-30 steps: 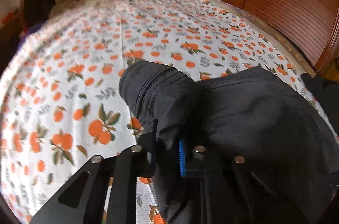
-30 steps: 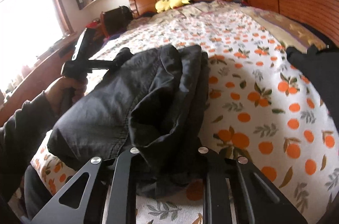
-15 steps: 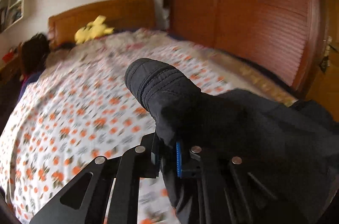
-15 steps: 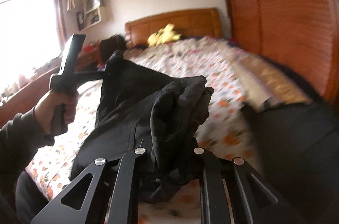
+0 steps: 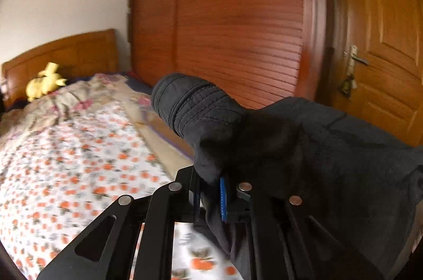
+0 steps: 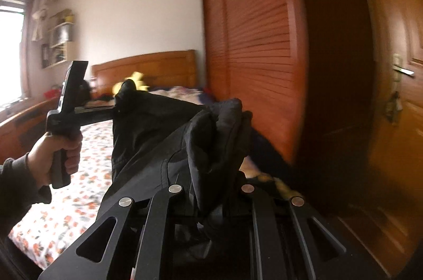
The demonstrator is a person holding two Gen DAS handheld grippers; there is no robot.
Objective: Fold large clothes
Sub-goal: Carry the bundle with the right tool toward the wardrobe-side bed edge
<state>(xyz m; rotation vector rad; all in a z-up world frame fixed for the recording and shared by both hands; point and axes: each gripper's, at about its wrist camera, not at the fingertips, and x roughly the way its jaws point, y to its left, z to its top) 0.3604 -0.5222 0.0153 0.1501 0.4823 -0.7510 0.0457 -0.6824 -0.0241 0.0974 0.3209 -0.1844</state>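
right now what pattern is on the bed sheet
White with orange fruit and grey-green leaves on the bed sheet, clearest in the left wrist view.

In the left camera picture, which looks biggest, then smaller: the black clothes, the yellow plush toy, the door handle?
1. Black clothes, though closeness to the camera enlarges them.
2. Yellow plush toy.
3. Door handle.

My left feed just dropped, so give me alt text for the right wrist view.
The right gripper is shut on a bunched black garment, held up above the orange-print bed. The left gripper holds its other end, with a wooden wardrobe behind.
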